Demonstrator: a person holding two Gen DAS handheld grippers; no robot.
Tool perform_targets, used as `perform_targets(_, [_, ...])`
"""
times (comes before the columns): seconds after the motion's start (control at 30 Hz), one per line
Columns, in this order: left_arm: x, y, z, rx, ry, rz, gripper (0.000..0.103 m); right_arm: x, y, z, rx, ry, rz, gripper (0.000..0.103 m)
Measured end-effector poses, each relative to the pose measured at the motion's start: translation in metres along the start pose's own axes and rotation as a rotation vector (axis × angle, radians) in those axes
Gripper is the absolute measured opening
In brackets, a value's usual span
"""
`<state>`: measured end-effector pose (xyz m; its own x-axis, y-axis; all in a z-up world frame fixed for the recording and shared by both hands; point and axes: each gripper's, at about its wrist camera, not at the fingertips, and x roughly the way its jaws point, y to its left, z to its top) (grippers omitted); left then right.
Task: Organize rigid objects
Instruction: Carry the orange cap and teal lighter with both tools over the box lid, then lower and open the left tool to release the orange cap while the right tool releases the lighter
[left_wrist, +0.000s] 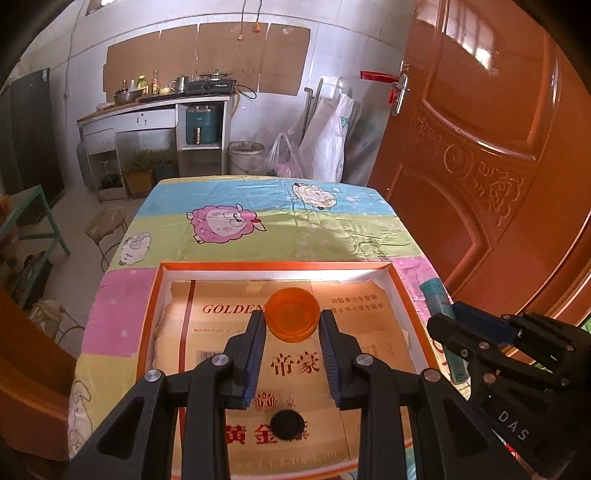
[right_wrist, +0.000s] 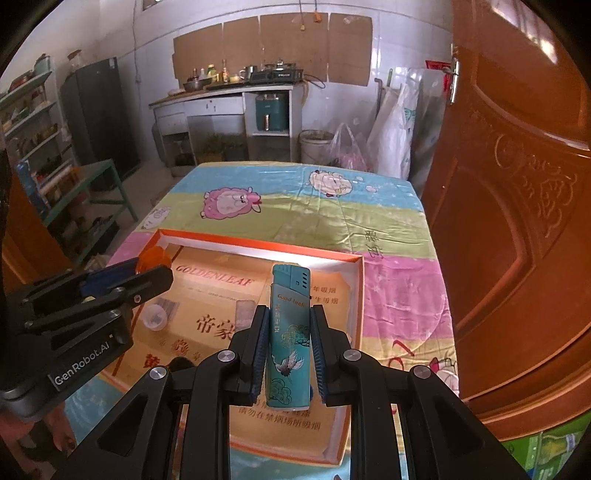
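Inspecting both tools, we find the left gripper (left_wrist: 292, 320) pinching an orange cap (left_wrist: 292, 314) and the right gripper (right_wrist: 288, 315) clamping a teal lighter (right_wrist: 288, 332), each held above the orange-rimmed tray (left_wrist: 275, 266), evidently for sorting inside.

Bench (left_wrist: 332, 229): covered by a striped cartoon-sheep cloth (left_wrist: 229, 225) in blue, green, pink and yellow. Directly on it, at the near end: one shallow orange-rimmed box tray (left_wrist: 147, 314), lined with printed gold paper, lying flat.
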<state>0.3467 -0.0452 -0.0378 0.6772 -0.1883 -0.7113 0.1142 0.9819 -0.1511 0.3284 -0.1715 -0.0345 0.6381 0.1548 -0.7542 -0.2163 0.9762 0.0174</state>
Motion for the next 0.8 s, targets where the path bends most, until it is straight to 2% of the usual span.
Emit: perform_targets(0.8, [0.077, 0.007, 0.01, 0.009, 0.113, 0.029, 0.03, 0.086, -0.017, 0.016, 0.0, 0.136, 0.033, 0.023])
